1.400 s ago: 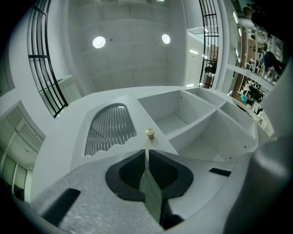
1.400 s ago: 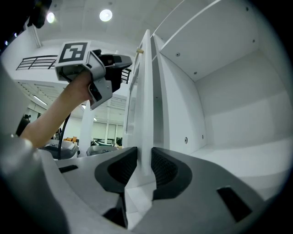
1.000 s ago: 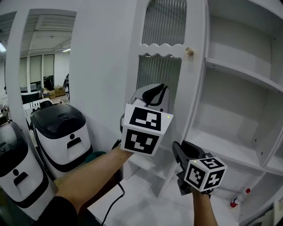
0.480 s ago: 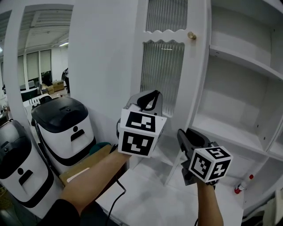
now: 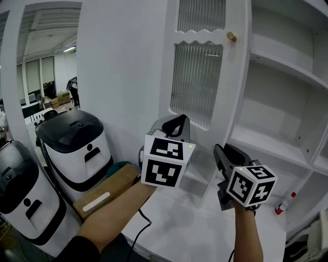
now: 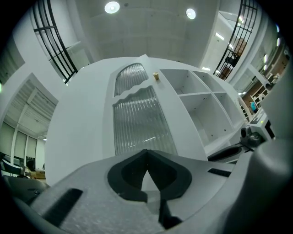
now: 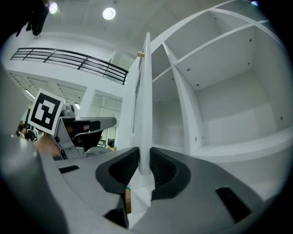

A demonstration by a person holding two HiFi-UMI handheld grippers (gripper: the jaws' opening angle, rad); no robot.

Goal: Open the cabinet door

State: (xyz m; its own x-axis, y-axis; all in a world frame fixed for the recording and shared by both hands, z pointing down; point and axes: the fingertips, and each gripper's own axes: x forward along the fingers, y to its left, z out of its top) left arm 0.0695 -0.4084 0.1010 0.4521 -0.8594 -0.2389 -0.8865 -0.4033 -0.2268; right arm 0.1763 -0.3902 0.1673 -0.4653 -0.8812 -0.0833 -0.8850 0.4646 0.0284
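While open, door (image 7: 145,91) in right gripper (image 7: 143,170)

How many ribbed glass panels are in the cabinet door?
2: upper panel, cut off at top; taller lower panel beneath the wavy rail. The bottom of the door is hidden.

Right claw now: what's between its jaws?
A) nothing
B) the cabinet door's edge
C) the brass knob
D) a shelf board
B: in the right gripper view the cabinet door's edge runs down between the two jaws of the right claw, which close on both its faces.
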